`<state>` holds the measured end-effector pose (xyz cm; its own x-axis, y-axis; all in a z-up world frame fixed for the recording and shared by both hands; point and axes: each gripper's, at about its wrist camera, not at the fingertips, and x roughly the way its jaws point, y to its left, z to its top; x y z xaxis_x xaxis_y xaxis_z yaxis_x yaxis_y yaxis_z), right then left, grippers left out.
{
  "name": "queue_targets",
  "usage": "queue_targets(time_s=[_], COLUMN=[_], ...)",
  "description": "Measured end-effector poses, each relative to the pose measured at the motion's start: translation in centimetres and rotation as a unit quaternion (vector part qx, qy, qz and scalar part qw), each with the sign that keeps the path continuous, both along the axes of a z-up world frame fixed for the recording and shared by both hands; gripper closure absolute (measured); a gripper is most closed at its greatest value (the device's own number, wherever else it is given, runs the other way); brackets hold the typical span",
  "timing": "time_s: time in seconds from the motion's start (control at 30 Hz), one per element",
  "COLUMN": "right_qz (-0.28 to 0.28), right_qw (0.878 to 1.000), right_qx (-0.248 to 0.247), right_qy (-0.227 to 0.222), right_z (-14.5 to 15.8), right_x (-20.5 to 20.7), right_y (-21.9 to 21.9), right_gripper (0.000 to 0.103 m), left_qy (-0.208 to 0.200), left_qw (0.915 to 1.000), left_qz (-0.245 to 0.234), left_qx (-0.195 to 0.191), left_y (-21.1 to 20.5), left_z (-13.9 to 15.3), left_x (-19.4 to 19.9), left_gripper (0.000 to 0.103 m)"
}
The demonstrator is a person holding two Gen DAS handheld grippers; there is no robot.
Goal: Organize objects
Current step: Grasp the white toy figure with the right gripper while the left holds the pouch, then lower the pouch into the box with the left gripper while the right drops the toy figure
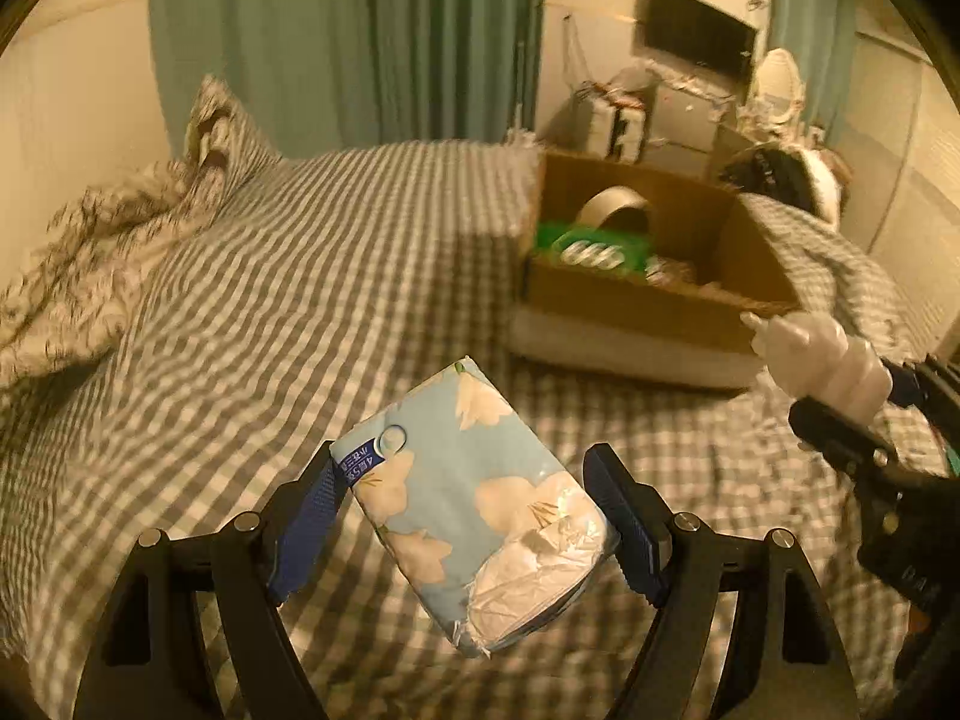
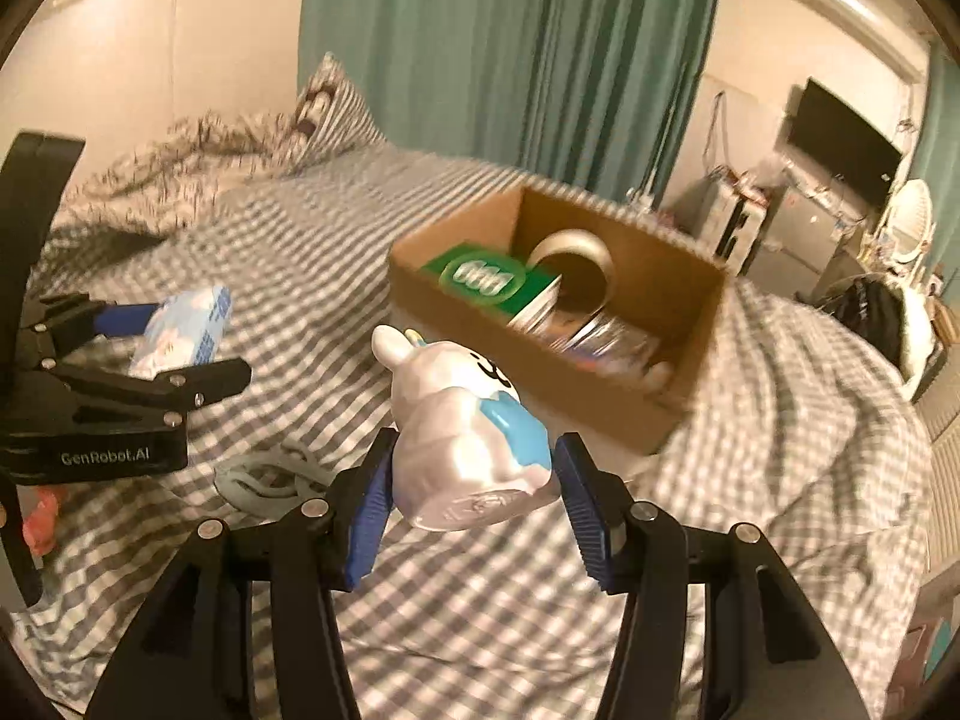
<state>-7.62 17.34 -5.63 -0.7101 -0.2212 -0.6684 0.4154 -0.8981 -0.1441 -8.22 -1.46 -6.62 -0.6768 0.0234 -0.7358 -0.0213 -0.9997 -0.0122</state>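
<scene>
My left gripper (image 1: pixel 465 516) is shut on a light blue tissue pack (image 1: pixel 474 510) with white flowers, held above the checked bed. It also shows in the right wrist view (image 2: pixel 180 330). My right gripper (image 2: pixel 474 504) is shut on a white rabbit figurine (image 2: pixel 468 438) with a blue front; the figurine also shows in the left wrist view (image 1: pixel 816 354). An open cardboard box (image 2: pixel 600 402) sits on the bed ahead, holding a green box (image 2: pixel 486 282), a tape roll (image 2: pixel 576 267) and shiny packets. The box shows in the left wrist view too (image 1: pixel 654 306).
A grey ring-shaped item (image 2: pixel 270 480) lies on the checked sheet (image 1: pixel 300 276) near my right gripper. A rumpled duvet and pillow (image 1: pixel 222 132) lie at the far left. Green curtains, a TV (image 1: pixel 696 30) and cluttered furniture stand behind the bed.
</scene>
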Motion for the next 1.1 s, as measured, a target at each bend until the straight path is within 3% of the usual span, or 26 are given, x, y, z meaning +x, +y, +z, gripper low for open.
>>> queue_targets(time_s=[0.27,0.47,0.57,0.73,1.1], right_qz=[-0.011,-0.021,-0.03,-0.046,-0.055], right_qw=[0.998,0.996,0.995,0.994,0.996], right_qx=[-0.016,-0.027,-0.04,-0.062,-0.071], right_qy=[0.062,0.088,0.09,0.073,-0.01], right_z=[7.1,10.9,11.7,11.4,5.2], right_x=[1.0,-1.2,-3.4,-8.1,-18.9], right_y=[2.8,4.6,5.8,7.1,7.3], right_gripper=[0.051,0.051,0.051,0.05,0.05], left_qy=[0.051,0.09,0.102,0.091,0.047], left_qw=[0.9946,0.9852,0.9818,0.9787,0.9748], left_qz=[-0.089,-0.146,-0.155,-0.182,-0.218], left_qx=[0.015,-0.011,-0.04,-0.028,-0.013], left_y=[4.8,9.1,10.9,12.5,13.6], left_z=[7.0,10.1,9.9,8.6,2.6], left_x=[-1.3,-4.4,-6.4,-10.2,-17.9], left_gripper=[0.021,0.021,0.021,0.021,0.021])
